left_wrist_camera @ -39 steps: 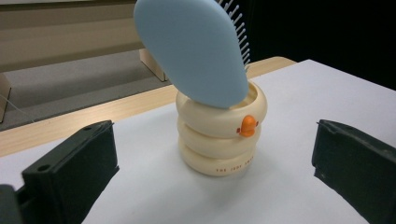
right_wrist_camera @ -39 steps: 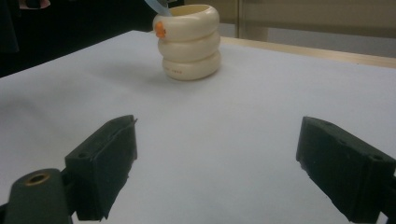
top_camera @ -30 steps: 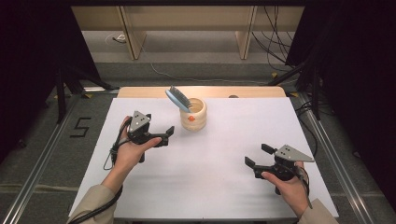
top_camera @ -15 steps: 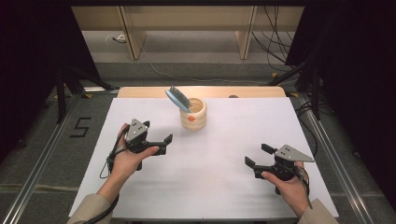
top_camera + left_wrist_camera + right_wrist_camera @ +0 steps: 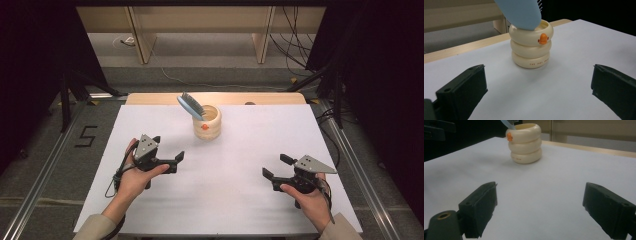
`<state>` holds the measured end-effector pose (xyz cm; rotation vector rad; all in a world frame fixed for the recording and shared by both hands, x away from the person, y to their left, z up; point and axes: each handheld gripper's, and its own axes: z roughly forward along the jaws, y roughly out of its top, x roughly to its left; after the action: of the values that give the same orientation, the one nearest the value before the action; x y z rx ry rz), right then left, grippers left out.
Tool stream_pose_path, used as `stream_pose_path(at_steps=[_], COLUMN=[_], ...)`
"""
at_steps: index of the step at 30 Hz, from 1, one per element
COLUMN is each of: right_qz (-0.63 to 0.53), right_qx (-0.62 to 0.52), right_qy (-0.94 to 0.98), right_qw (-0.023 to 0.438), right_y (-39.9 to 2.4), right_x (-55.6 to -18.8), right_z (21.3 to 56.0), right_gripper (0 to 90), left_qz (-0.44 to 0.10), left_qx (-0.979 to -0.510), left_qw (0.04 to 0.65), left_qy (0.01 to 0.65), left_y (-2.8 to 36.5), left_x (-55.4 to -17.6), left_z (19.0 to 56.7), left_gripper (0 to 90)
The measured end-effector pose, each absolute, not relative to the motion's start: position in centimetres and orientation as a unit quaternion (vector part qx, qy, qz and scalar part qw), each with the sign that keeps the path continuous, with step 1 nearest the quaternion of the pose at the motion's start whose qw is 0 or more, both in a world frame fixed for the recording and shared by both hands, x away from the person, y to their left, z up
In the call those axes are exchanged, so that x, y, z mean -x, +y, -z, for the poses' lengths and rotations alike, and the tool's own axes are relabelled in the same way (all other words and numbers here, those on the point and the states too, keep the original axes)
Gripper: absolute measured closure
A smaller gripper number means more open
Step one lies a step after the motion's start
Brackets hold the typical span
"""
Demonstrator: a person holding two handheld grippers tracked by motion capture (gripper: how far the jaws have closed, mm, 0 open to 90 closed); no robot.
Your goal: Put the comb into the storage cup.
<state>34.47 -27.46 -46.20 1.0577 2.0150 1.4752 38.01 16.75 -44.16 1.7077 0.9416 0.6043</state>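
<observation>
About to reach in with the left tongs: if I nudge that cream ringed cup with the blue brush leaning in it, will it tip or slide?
The cup looks squat with a broad base, so it would probably slide. The brush leans out over the rim, so it may shift or topple out. The rounded, glossy rings may slip between flat pads.

Cream cup (image 5: 207, 124) — blue brush (image 5: 190, 106).

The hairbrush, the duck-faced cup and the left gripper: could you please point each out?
hairbrush (image 5: 190, 105), high view, blue back of head.
duck-faced cup (image 5: 531, 51), left gripper view, middle ring.
left gripper (image 5: 172, 162), high view, between its fingertips.
</observation>
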Motion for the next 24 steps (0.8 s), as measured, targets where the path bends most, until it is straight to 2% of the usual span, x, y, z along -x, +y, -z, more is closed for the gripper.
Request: stream_pose_path(at_steps=[24], right_qz=[-0.53], right_qx=[-0.378], right_qy=[0.729], right_qw=[0.211], right_y=[-27.4], right_x=[-34.4], right_z=[46.2], right_gripper=[13.1], left_qz=[-0.26], left_qx=[-0.709], left_qw=[0.519], left_qy=[0.4], left_y=[19.7], left_x=[-35.1], left_z=[46.0], left_gripper=[0.0])
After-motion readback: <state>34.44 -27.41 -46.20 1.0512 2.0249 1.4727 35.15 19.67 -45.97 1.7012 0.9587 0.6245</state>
